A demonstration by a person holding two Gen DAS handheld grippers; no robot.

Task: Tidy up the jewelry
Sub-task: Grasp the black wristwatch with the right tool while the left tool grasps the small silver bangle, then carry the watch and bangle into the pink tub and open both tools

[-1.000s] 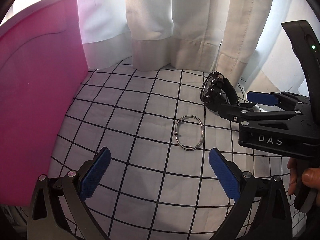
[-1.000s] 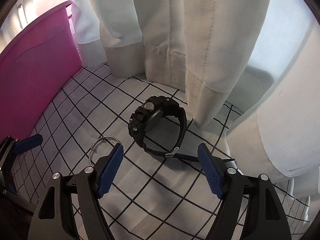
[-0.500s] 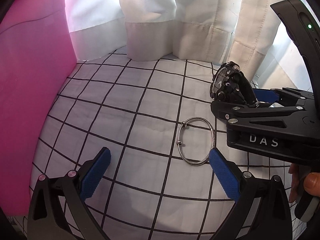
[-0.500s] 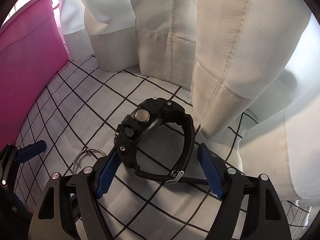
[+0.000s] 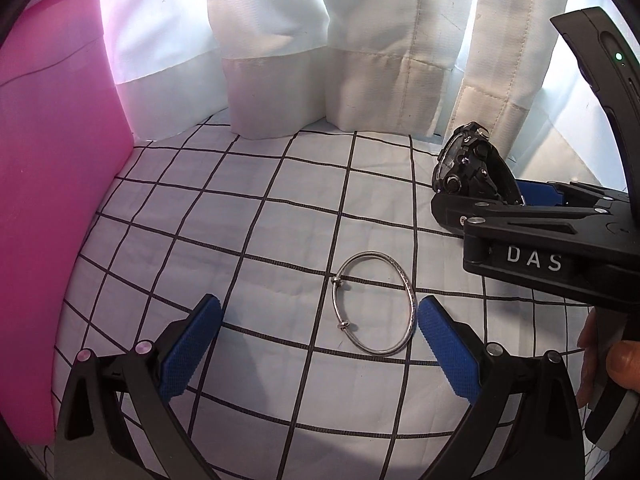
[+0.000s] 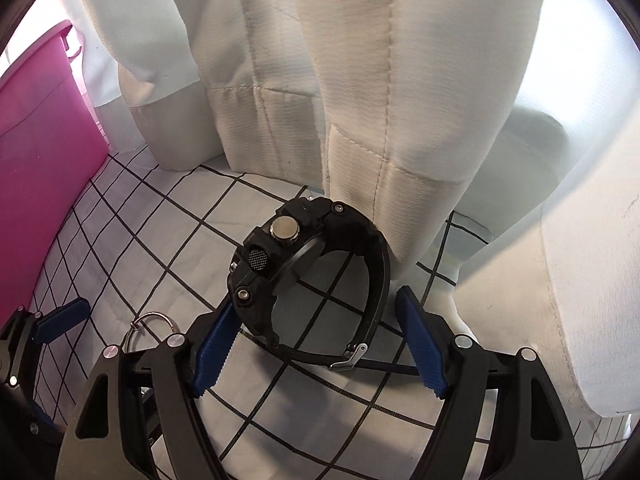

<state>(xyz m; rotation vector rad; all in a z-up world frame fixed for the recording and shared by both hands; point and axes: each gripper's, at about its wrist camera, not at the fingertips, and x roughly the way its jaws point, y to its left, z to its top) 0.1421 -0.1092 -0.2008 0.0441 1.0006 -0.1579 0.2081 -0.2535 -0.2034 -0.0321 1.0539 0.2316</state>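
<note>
A thin silver bangle (image 5: 370, 304) lies flat on the white grid-patterned cloth (image 5: 248, 216), just ahead of my open left gripper (image 5: 318, 338), near its right pad. A chunky black wristwatch (image 6: 308, 280) stands on its side on the cloth. My open right gripper (image 6: 320, 344) straddles the watch's near end, pads on either side, the left pad close to the case. In the left wrist view the watch (image 5: 468, 164) shows above the right gripper's body (image 5: 540, 240). The bangle (image 6: 154, 324) peeks out left of the right gripper.
A tall pink bin (image 5: 52, 184) stands at the left; it also shows in the right wrist view (image 6: 40, 168). White curtains (image 5: 320, 48) hang down to the cloth at the back, right behind the watch (image 6: 380, 100).
Both grippers moved forward. The bangle now sits close in front of the left pads, and the right gripper's open pads have come around the watch's near end.
</note>
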